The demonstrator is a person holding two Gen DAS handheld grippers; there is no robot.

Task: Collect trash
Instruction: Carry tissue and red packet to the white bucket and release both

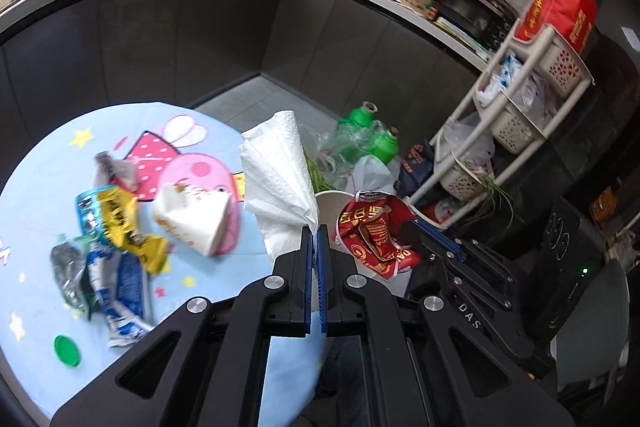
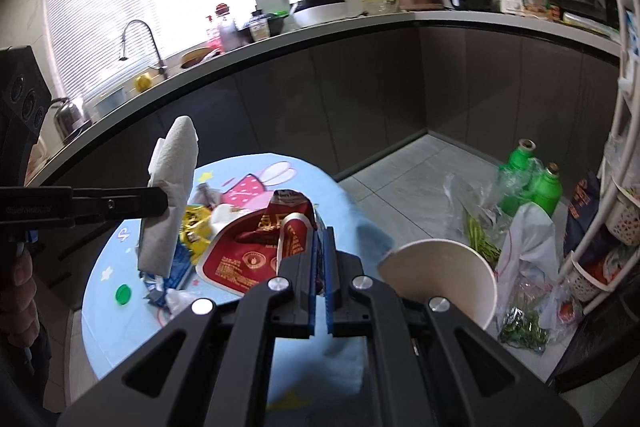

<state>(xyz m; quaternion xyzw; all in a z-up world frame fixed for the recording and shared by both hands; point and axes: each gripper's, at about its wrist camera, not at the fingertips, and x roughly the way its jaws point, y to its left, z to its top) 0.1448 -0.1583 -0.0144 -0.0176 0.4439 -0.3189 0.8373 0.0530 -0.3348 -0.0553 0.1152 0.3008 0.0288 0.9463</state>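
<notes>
My left gripper (image 1: 316, 233) is shut on a white paper towel (image 1: 280, 179) and holds it above the right edge of the round blue table (image 1: 48, 163); the towel also shows in the right wrist view (image 2: 170, 195). My right gripper (image 2: 319, 233) is shut on a crumpled red wrapper (image 2: 248, 247), seen in the left wrist view (image 1: 372, 231) over a white paper bucket (image 1: 330, 201). The bucket's open mouth (image 2: 448, 275) sits right of the table. Yellow, blue and silver wrappers (image 1: 116, 227), a white carton (image 1: 196, 219) and a green cap (image 1: 67, 350) lie on the table.
Green bottles (image 2: 528, 183) and plastic bags with greens (image 2: 516, 267) lie on the tiled floor. A white basket rack (image 1: 516, 107) stands at the right. Dark cabinets and a cluttered counter (image 2: 360, 23) run behind the table.
</notes>
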